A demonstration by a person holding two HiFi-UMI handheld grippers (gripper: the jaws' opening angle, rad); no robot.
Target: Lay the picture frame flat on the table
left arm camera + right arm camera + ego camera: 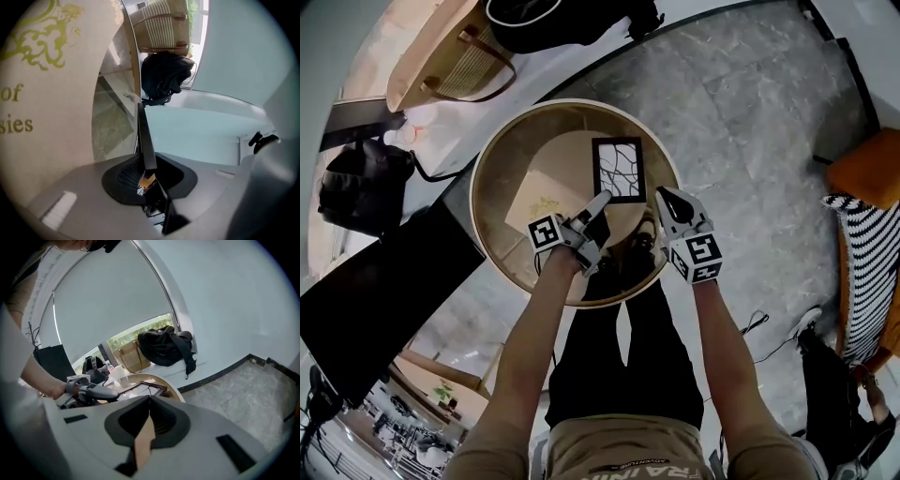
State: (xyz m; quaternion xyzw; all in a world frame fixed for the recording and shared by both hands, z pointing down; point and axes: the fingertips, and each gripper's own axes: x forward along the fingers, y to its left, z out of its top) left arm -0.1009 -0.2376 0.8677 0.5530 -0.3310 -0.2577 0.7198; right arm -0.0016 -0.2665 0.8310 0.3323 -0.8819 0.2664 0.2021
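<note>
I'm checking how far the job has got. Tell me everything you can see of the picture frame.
The picture frame is a rectangle with a thin dark border around a white sheet of black branching lines. It lies flat or nearly so on the round wooden table, beside a beige card. The left gripper pinches its near edge.
</note>
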